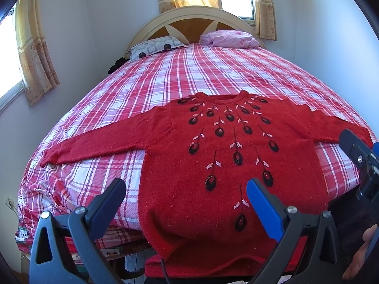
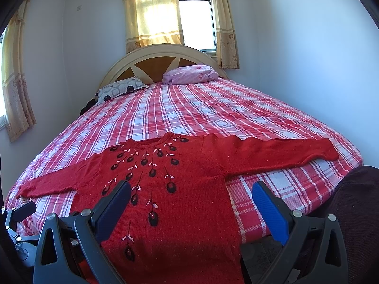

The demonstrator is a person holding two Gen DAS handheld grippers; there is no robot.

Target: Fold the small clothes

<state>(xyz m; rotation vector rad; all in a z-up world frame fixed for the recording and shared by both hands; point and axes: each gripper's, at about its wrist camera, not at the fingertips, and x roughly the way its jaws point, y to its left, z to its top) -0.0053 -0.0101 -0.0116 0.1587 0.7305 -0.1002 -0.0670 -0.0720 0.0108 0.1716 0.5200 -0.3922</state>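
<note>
Left wrist view, largest to smallest: the bed (image 1: pixel 213 71) under its red-and-white plaid sheet fills the room from near edge to far headboard (image 1: pixel 191 23). On its near part lies the red knitted sweater (image 1: pixel 213 165), front up, collar far, both sleeves stretched out left and right, and its hem draped over the near edge of the mattress. Two pillows, one patterned grey-and-white (image 1: pixel 156 47) and one pink (image 1: pixel 229 39), sit far off by the headboard, well apart from the sweater.

My left gripper (image 1: pixel 186 190) hangs over the sweater's lower left part with its fingers spread wide and nothing between them. My right gripper (image 2: pixel 191 193) hovers over the sweater's lower right side, likewise spread and empty.

Risks, as I judge them. The overhanging hem carries weight off the edge; lifting one side alone could let the whole garment slide toward me and off the bed. The knit looks thick and stretchy, so a shallow pinch may catch only the top layer and pull the front away from the back. The long sleeves could drag and bunch during a fold, leaving a crooked result. The two grippers sit near each other and could collide if both reach for the middle.
</note>
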